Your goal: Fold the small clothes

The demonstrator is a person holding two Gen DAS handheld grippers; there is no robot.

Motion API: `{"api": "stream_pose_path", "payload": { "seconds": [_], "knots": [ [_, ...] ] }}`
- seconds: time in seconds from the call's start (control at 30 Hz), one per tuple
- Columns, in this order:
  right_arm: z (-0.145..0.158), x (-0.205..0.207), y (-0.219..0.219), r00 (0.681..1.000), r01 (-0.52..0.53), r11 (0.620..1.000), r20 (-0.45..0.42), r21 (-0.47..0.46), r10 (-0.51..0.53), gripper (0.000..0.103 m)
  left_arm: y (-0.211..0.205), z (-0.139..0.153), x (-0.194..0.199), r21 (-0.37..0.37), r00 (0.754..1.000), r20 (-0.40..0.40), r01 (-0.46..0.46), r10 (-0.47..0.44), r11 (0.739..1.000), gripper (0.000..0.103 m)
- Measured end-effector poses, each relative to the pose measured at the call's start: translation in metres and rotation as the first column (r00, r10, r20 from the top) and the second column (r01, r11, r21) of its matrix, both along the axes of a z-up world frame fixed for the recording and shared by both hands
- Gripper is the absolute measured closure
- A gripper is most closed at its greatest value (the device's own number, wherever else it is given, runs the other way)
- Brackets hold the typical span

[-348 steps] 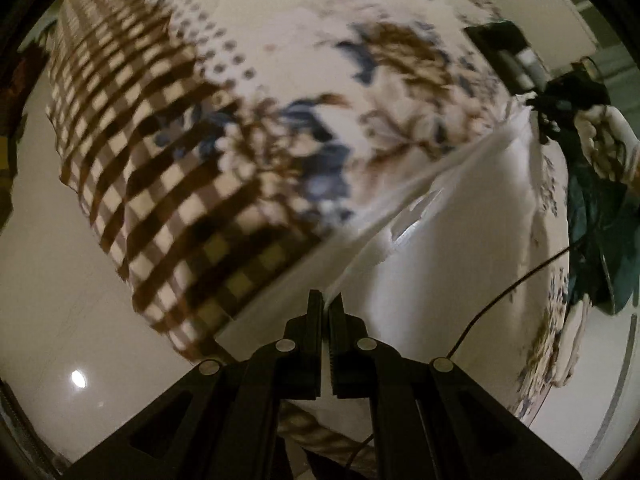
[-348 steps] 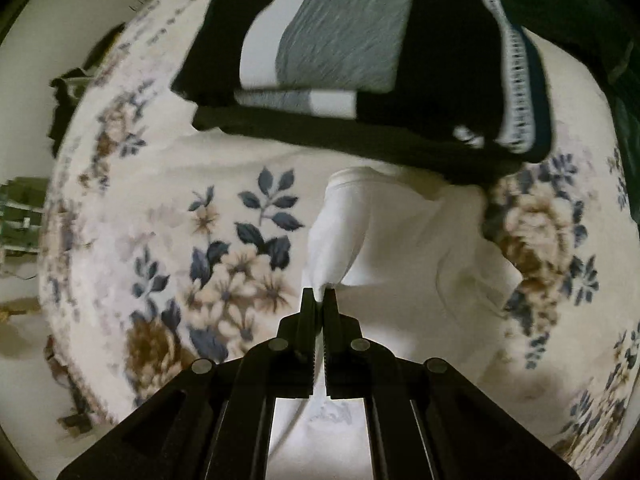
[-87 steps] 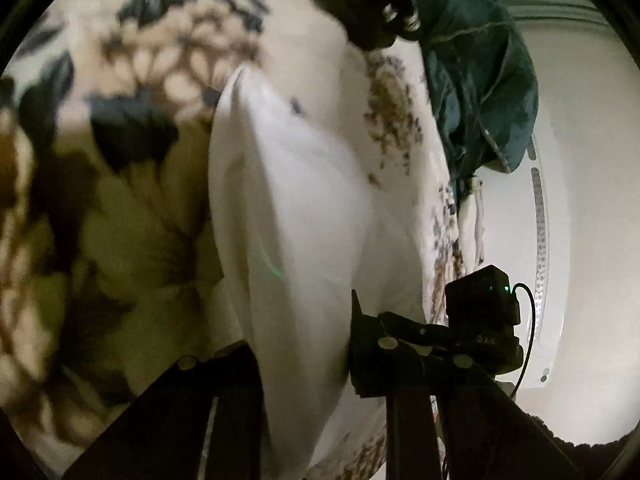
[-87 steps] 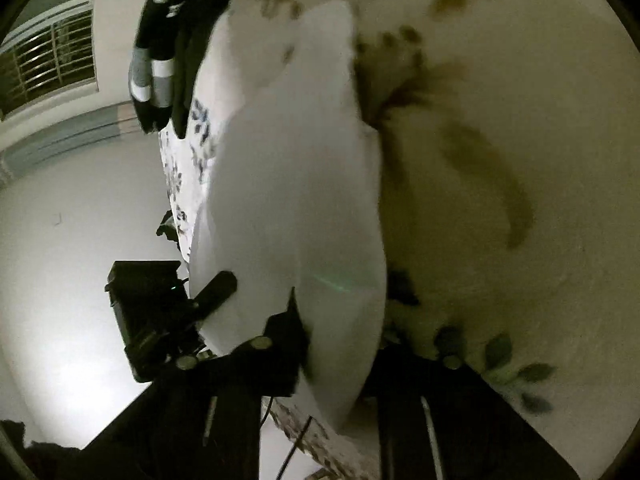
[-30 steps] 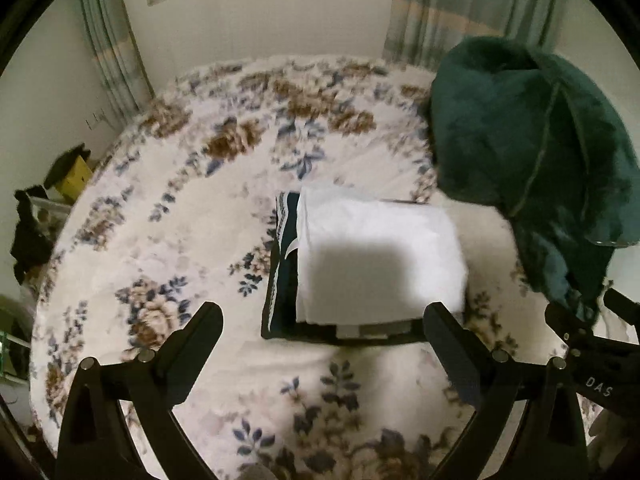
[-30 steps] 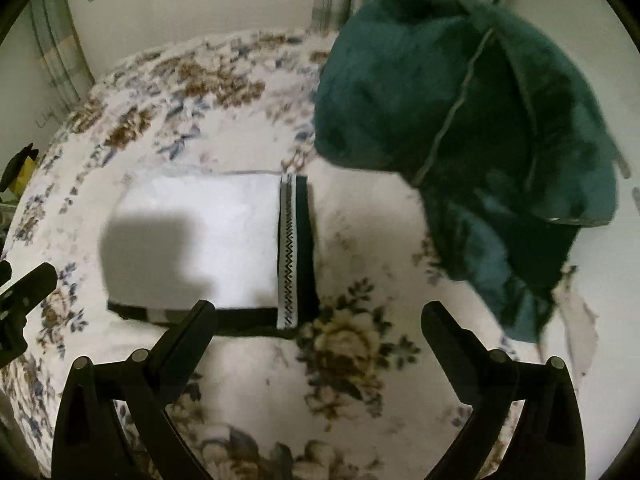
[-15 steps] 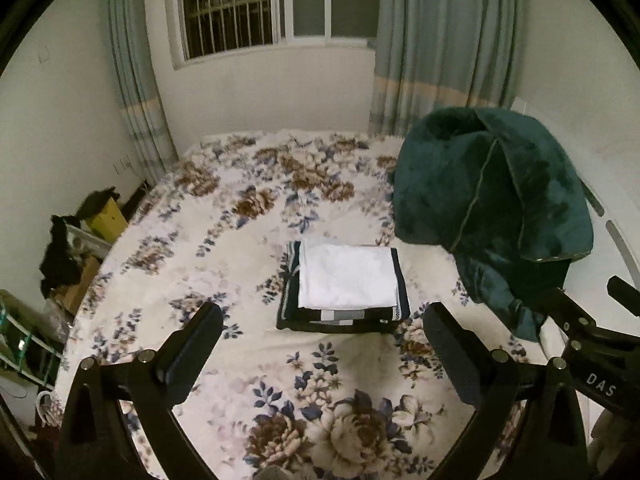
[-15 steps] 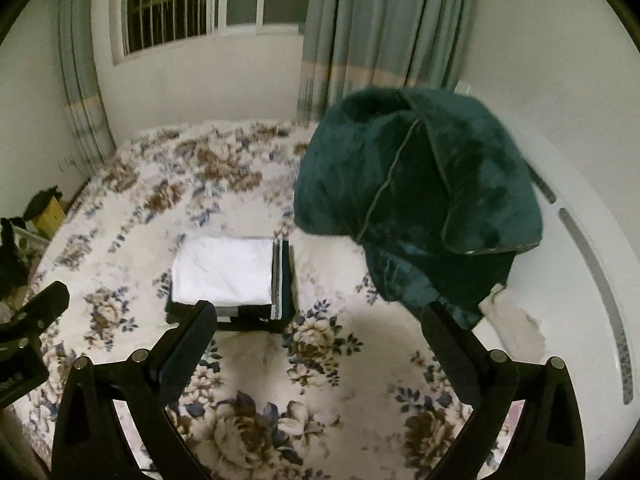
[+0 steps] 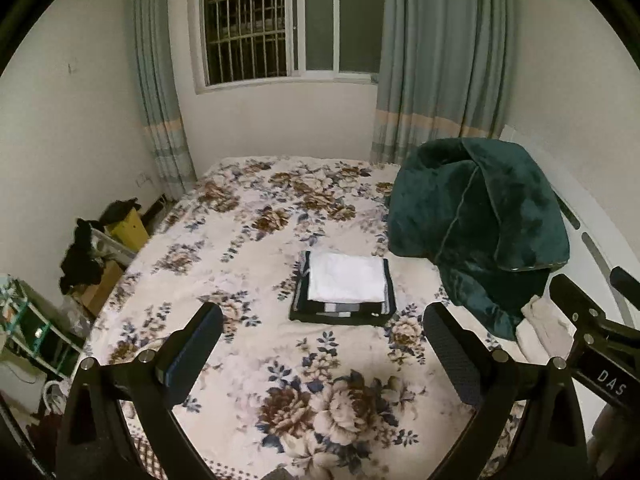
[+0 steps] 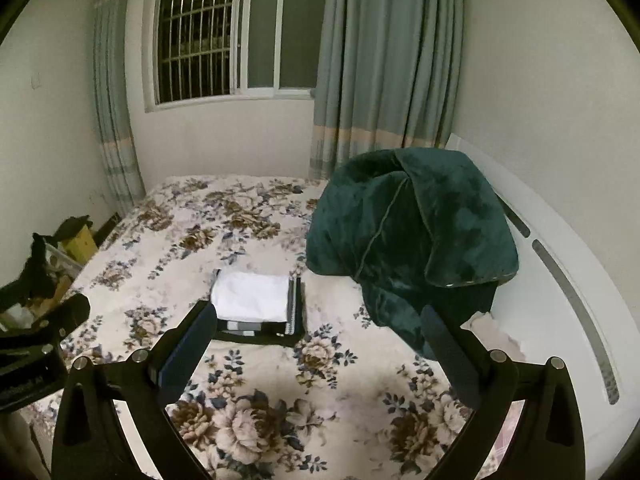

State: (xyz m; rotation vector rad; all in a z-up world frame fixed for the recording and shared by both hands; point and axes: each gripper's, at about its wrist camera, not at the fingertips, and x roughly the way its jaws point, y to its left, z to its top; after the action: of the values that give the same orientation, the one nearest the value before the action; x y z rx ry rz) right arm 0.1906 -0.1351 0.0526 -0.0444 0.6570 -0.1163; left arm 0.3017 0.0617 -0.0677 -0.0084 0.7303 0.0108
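A folded white garment point(image 9: 346, 283) lies on top of a folded black garment point(image 9: 340, 314) with grey and white stripes, in the middle of the floral bed point(image 9: 248, 248). The same stack, white garment point(image 10: 252, 296) uppermost, shows in the right wrist view. My left gripper point(image 9: 322, 318) is open and empty, held well back from the stack. My right gripper point(image 10: 316, 316) is open and empty too, at a similar distance. The right gripper's body shows at the right edge of the left wrist view point(image 9: 592, 332).
A big dark green blanket point(image 9: 476, 232) is heaped at the bed's right side by the white headboard point(image 10: 560, 280). Clutter and a yellow box point(image 9: 128, 228) stand on the floor at the left. A barred window point(image 9: 288, 24) and curtains are behind.
Both grippers have pulled back and up from the stack, so the whole bed and room come into view. Earlier they let go of the white garment on the stack.
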Motion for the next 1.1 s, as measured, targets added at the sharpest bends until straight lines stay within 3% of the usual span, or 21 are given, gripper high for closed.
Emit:
{"api": "stream_pose_path", "payload": {
  "seconds": [0.2,0.5,1.1],
  "knots": [
    [0.025,-0.04,0.005,0.999,-0.031,0.999,0.03,-0.008,0.031,0.0,0.002,0.012,-0.027,-0.008,0.999,0.036,-0.011,0.011,1.0,0.0],
    [0.039,-0.059,0.008,0.997,-0.044,0.999,0.068,-0.028,0.046,0.0,0.003,0.02,-0.043,-0.013,0.997,0.071,-0.02,0.02,1.0,0.0],
    [0.043,-0.053,0.004,0.995,-0.079,0.997,0.058,-0.005,0.079,0.0,0.001,0.024,-0.054,0.0,0.996,0.077,-0.047,0.047,0.999,0.0]
  ]
}}
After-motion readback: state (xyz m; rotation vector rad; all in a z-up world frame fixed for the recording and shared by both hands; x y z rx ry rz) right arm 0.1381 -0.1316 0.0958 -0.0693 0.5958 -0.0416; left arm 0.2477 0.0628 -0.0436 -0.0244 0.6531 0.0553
